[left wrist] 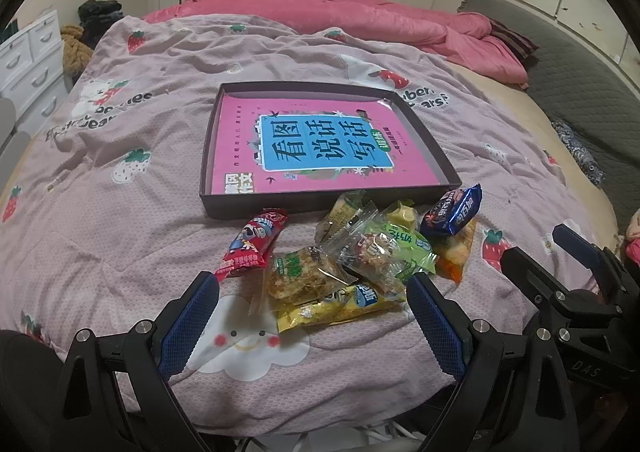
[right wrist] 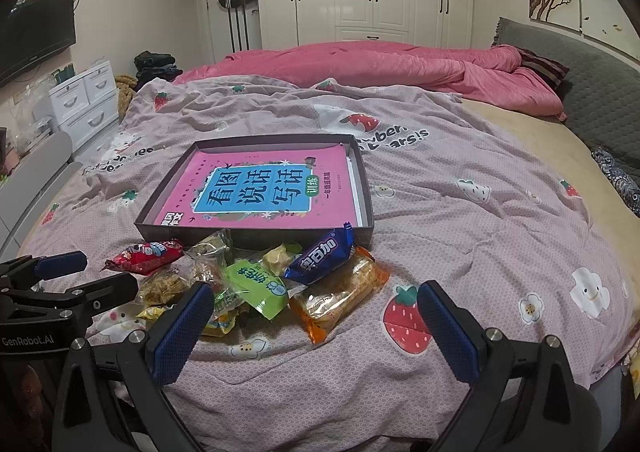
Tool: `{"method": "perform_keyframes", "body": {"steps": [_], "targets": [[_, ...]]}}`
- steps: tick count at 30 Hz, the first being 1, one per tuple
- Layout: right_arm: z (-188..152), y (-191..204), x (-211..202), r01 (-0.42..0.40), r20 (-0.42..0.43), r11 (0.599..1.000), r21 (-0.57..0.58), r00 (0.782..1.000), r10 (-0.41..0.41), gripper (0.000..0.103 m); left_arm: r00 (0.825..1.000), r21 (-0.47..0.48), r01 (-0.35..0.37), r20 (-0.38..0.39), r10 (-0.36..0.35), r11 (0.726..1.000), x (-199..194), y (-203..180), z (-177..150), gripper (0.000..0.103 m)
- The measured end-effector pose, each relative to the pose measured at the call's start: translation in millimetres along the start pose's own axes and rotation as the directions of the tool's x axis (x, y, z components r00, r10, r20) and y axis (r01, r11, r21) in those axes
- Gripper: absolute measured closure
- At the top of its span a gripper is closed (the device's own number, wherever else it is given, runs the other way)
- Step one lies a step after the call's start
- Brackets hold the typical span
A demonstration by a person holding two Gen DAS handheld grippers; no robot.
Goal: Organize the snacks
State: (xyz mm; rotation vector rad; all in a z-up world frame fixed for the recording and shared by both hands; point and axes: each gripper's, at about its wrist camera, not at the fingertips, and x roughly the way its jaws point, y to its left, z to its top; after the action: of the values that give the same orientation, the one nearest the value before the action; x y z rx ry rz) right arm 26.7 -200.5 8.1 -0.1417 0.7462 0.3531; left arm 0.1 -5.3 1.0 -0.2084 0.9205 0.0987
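Note:
A pile of several wrapped snacks lies on the quilt in front of a shallow dark box (left wrist: pixel 208 156) (right wrist: pixel 366 176) that holds a pink book (left wrist: pixel 320 140) (right wrist: pixel 260 188). The pile includes a red packet (left wrist: pixel 252 244) (right wrist: pixel 146 254), a blue packet (left wrist: pixel 454 212) (right wrist: pixel 322 256), a green packet (left wrist: pixel 404 248) (right wrist: pixel 256 284), an orange packet (right wrist: pixel 340 296) and a yellow packet (left wrist: pixel 332 306). My left gripper (left wrist: pixel 314 292) is open just before the pile, empty. My right gripper (right wrist: pixel 314 302) is open near the orange packet, empty.
The bed is covered by a lilac strawberry quilt (left wrist: pixel 120 212) (right wrist: pixel 480 232), with a pink duvet (left wrist: pixel 340 16) (right wrist: pixel 380 64) bunched behind. White drawers (right wrist: pixel 84 100) stand at the left. A grey headboard (right wrist: pixel 580 84) is at the right.

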Motion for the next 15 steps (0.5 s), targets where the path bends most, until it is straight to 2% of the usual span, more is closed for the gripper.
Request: {"method": "perform_keyframes", "body": {"steps": [15], "targets": [[-0.2,-0.1,0.3,0.001,0.003,1.000,-0.003,1.000,-0.001,0.001,1.000,0.000,-0.007,0.006,0.007,1.000,1.0,0.9,-0.5,0.008]]}}
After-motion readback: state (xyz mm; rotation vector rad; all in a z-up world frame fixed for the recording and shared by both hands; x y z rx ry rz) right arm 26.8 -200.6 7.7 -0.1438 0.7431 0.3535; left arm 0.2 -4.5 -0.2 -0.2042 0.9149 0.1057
